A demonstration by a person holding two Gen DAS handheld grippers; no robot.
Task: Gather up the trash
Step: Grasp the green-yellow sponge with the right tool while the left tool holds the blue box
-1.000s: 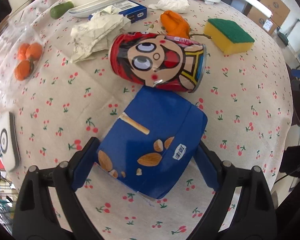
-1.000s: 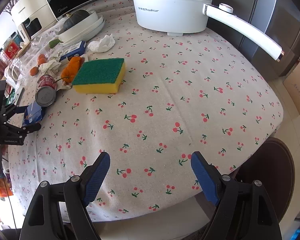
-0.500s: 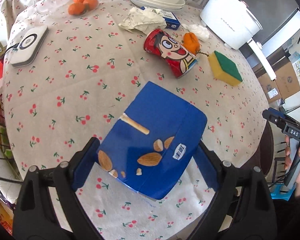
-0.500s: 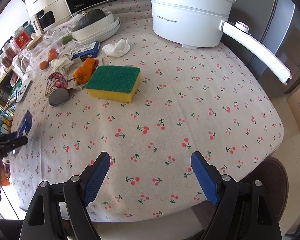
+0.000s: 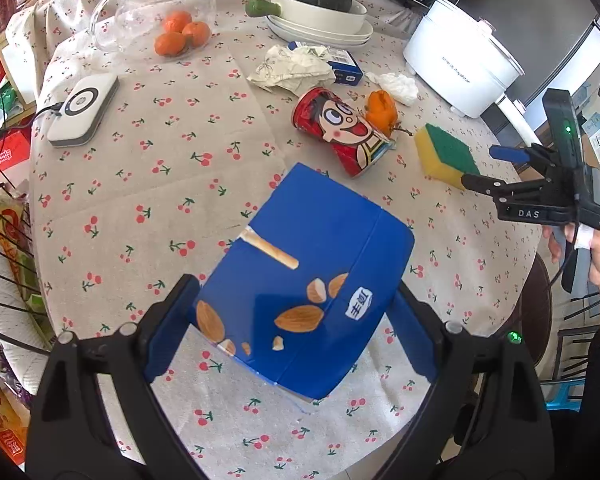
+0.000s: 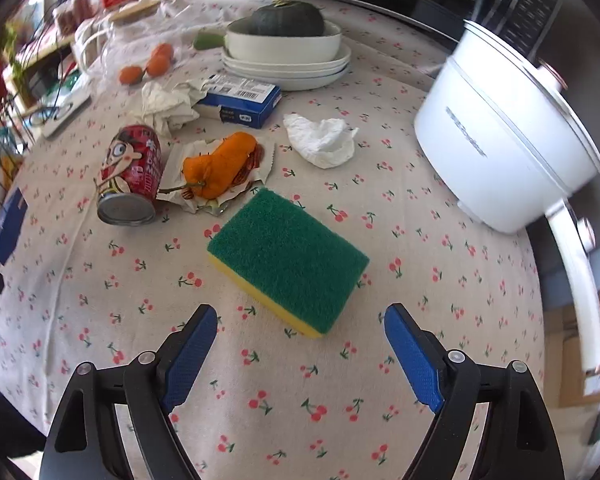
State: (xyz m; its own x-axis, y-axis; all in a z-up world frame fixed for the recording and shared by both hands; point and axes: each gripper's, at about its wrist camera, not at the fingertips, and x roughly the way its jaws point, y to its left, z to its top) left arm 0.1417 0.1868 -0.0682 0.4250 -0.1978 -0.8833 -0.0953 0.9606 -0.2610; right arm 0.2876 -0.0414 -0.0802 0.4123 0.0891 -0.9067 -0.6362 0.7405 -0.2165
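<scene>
Risk of dropping blue snack box (image 5: pixel 300 292), clamped wide across left gripper (image 5: pixel 296 328) above tablecloth (image 5: pixel 160 184) (grip only near one end). Right gripper (image 6: pixel 300 344) spread, empty, beside sponge (image 6: pixel 288 260); could grab sponge instead of can (image 6: pixel 130 176).

I see a round table (image 6: pixel 440 280) covered by a cherry-print cloth. Lying directly on it: a green-and-yellow sponge (image 6: pixel 288 260), a red can (image 6: pixel 130 176) on its side, a white crumpled tissue (image 6: pixel 322 140), a small blue carton (image 6: pixel 240 102), stacked white plates (image 6: pixel 288 68), a white electric pot (image 6: pixel 504 152), and a white charger pad (image 5: pixel 84 108).
</scene>
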